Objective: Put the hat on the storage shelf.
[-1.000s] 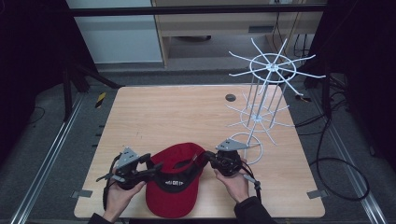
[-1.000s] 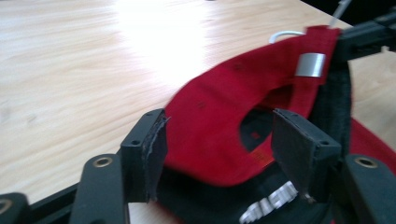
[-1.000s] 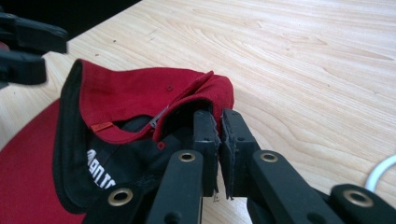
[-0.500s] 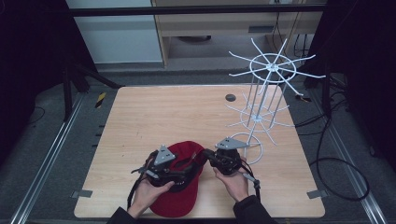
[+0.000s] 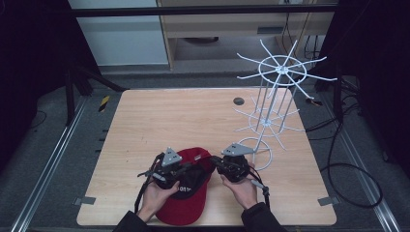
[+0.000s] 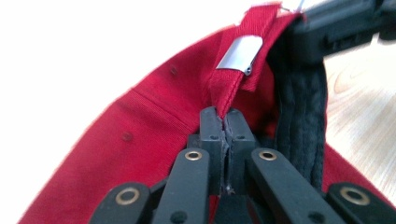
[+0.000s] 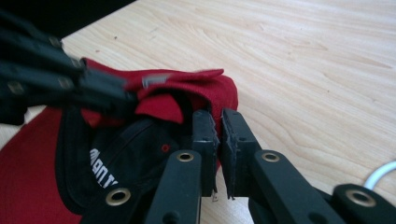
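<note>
High view: both hand-held grippers (image 5: 186, 170) (image 5: 216, 165) clamped on red cap (image 5: 186, 212), wire rack (image 5: 275, 101) beside

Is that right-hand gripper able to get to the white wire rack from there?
Probably not yet: the right gripper is clamped on the red cap, as is the left gripper. The rack stands close beyond, nothing between.

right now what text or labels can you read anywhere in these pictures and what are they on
"mon t": white letters, as far as they can be made out, on the black inside band of the red cap, partly hidden in the right gripper view.
The same white print in the high view: too small to read.
Metal clasp on the cap's strap: no text readable.
</note>
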`<state>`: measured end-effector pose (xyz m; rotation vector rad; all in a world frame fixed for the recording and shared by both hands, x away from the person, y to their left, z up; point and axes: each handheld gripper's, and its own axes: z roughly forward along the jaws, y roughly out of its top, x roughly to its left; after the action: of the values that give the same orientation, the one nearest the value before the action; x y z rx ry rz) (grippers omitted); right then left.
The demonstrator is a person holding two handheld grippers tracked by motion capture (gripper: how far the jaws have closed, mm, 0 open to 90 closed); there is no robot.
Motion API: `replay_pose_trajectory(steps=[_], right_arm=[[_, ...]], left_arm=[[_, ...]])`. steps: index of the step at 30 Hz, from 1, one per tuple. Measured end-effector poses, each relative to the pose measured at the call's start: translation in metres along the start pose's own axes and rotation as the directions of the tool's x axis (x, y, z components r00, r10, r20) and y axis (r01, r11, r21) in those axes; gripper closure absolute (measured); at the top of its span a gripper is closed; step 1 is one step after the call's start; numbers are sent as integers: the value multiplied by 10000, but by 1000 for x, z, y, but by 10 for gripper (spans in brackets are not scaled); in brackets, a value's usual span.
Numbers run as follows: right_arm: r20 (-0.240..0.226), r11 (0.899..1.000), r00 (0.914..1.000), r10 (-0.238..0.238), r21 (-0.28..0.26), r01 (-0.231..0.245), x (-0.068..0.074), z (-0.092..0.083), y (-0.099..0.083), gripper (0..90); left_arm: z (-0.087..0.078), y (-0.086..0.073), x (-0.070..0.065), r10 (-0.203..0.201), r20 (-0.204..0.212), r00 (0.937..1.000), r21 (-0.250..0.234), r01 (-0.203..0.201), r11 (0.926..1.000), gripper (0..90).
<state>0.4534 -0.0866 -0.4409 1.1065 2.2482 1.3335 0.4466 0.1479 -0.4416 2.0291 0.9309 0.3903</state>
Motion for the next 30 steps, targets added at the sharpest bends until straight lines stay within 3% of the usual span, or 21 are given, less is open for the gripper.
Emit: replay_pose_trajectory(steps=[3,8,11,12,14,16,17,20,23,30], right_arm=[[-28,9999,10000,-75,76,75,0,1,-1,820],[-165,9997,9999,17,234,-13,0,2,-3,732],[-211,9997,9997,-84,219,89,-1,0,-7,533],[-211,9997,9997,-84,219,89,-1,0,-7,533],[-267,9999,9996,103,2,-103,-1,-4,-8,442],[-309,9999,9995,100,-23,-101,-1,-5,-8,428],[-509,9998,9985,197,-70,-201,1,-7,-9,393],[-671,9999,9976,158,-17,-160,4,-7,-10,376],[-994,9991,9950,-1,412,42,13,-3,-17,356],[-1493,9979,9882,335,592,-249,20,0,-21,364]], left_arm=[[-4,4,4,-95,-51,9999,-214,94,9997,880],[-9,13,12,-689,174,9975,-605,698,9957,882],[-14,19,19,-919,235,9955,-877,936,9917,882],[-14,19,19,-919,235,9955,-877,936,9917,882],[-19,22,23,-1035,191,9944,-1114,1050,9882,882],[-20,22,24,-1068,189,9941,-1143,1083,9875,882],[-23,23,27,-1096,107,9939,-1254,1101,9860,882],[-25,23,29,-1154,47,9933,-1333,1150,9844,882],[-29,23,33,-1262,-50,9920,-1477,1241,9812,882],[-34,25,36,-1317,-186,9911,-1630,1269,9784,881]])
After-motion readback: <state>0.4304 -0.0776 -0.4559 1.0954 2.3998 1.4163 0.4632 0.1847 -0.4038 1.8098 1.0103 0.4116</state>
